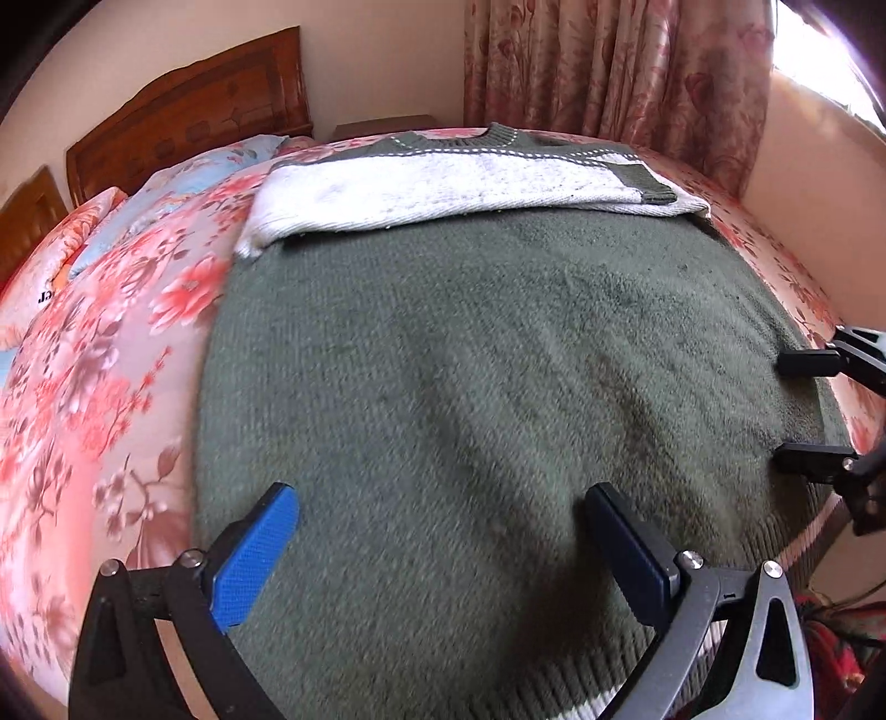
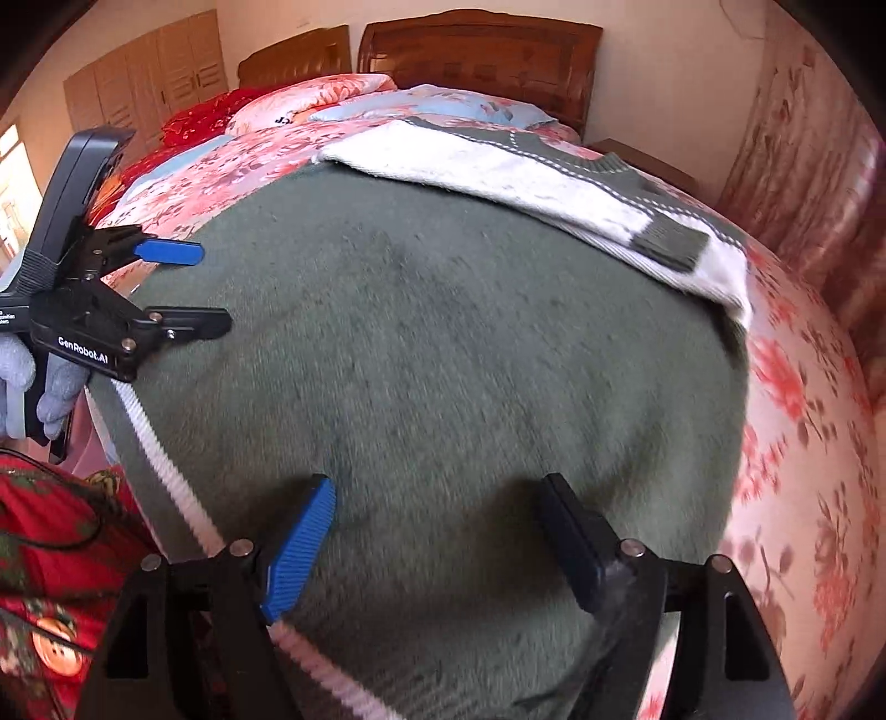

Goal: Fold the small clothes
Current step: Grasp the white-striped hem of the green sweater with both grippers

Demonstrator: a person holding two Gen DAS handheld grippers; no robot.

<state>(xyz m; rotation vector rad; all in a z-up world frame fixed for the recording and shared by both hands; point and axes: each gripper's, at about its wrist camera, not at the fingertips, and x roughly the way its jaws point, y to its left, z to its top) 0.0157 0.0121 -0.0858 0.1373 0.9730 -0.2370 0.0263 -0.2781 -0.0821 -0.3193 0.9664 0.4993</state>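
Daylight enters from a blown-out window at 1 o'clock in the left view. The green sweater shows motion blur in both views. Fisheye distortion bends the edges, with dark corners.

green sweater flat on bed | right hand-held gripper spread

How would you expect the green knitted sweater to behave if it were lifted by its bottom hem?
The sweater would probably sag and drape, since it lies limp on the bedspread. Its fuzzy knit likely grips rather than slips. The folded sleeves on top may slide off.
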